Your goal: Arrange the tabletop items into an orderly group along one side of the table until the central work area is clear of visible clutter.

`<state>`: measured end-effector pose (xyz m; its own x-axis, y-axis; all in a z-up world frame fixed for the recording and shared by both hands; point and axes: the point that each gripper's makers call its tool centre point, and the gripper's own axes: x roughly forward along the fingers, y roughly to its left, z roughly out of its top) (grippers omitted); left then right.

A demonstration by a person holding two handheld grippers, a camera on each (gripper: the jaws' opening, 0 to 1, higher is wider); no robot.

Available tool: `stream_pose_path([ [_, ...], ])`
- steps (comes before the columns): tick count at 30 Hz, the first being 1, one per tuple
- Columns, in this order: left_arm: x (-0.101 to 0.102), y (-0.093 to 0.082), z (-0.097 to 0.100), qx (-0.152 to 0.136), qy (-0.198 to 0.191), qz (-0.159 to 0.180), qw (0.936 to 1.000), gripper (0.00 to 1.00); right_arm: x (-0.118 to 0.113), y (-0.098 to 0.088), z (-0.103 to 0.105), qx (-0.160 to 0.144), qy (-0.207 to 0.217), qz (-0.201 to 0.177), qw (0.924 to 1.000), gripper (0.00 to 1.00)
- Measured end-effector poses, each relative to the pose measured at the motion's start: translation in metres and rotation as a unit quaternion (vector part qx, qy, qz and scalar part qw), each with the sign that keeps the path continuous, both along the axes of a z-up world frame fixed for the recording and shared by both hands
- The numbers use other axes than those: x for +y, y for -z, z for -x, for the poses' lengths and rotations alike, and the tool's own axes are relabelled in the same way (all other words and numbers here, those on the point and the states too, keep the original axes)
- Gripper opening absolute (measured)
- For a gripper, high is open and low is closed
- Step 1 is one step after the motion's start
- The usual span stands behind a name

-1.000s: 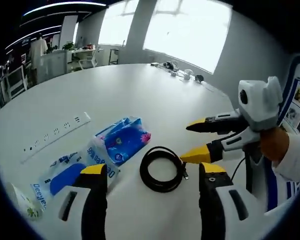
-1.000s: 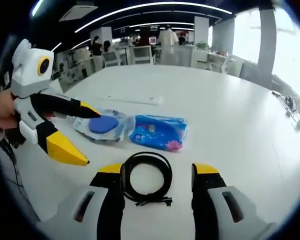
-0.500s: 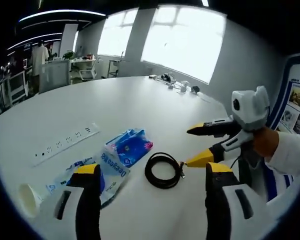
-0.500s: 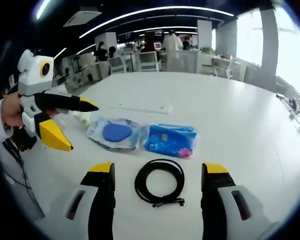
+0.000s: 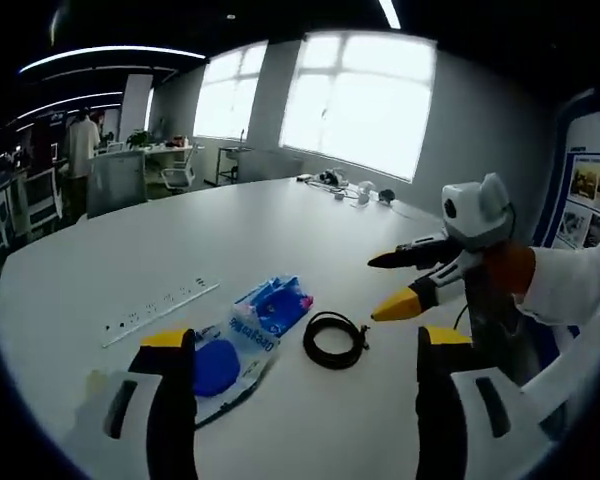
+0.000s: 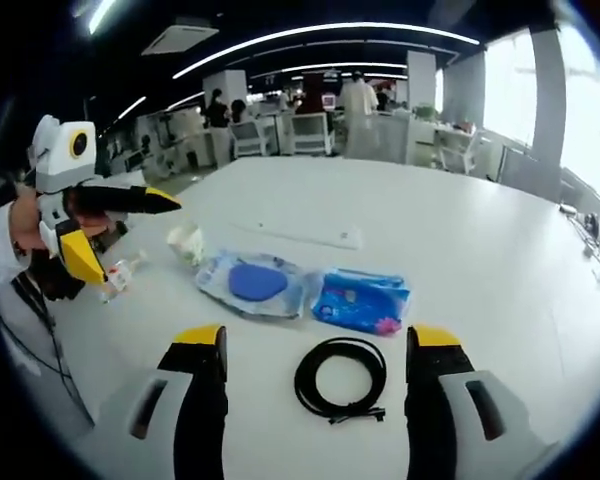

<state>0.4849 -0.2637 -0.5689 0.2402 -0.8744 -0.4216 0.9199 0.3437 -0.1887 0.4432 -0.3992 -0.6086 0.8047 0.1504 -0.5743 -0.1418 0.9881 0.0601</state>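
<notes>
Left gripper view looks along the left gripper (image 5: 302, 345), whose grey jaws with yellow tips stand wide apart and grasp nothing. Between them, on the smooth white table (image 5: 230, 230), lies a thin black cable (image 5: 335, 340) wound into a flat round coil. Just beside the coil is a soft blue printed pack (image 5: 276, 303) with a patch of pink, its long axis running away from the camera toward the coil's side. Next to that, nearer the camera, lies a crinkly clear plastic bag (image 5: 223, 358) holding a dark blue rounded piece. Farther off on the table, a long white power strip (image 5: 158, 312) runs roughly parallel to the two packs.

Right gripper view has the right gripper (image 6: 315, 350) likewise released, jaws spread, with the coil between their tips. Beyond it the bag and the blue pack lie side by side, close together, with a small crumpled white packet (image 6: 188, 240) to their left. The person's hand (image 6: 25, 215) holds the other gripper there, jaws parted above the table's edge.
</notes>
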Motion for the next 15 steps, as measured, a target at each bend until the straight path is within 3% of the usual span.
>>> stream_pose_path([
  [6,0.033,-0.007,-0.001,0.006,-0.022,0.002,0.9997,0.93,0.019,-0.009,-0.003,-0.006,-0.02,-0.001,0.9998,0.71],
  [8,0.046,-0.012,-0.004,-0.006,-0.034,0.006,0.9994,0.94,0.025,-0.011,-0.005,-0.009,-0.023,-0.005,0.9997,0.71],
  [15,0.098,-0.022,-0.01,-0.01,-0.073,0.005,0.9972,0.93,0.052,-0.022,-0.017,-0.019,-0.048,-0.005,0.9987,0.71],
])
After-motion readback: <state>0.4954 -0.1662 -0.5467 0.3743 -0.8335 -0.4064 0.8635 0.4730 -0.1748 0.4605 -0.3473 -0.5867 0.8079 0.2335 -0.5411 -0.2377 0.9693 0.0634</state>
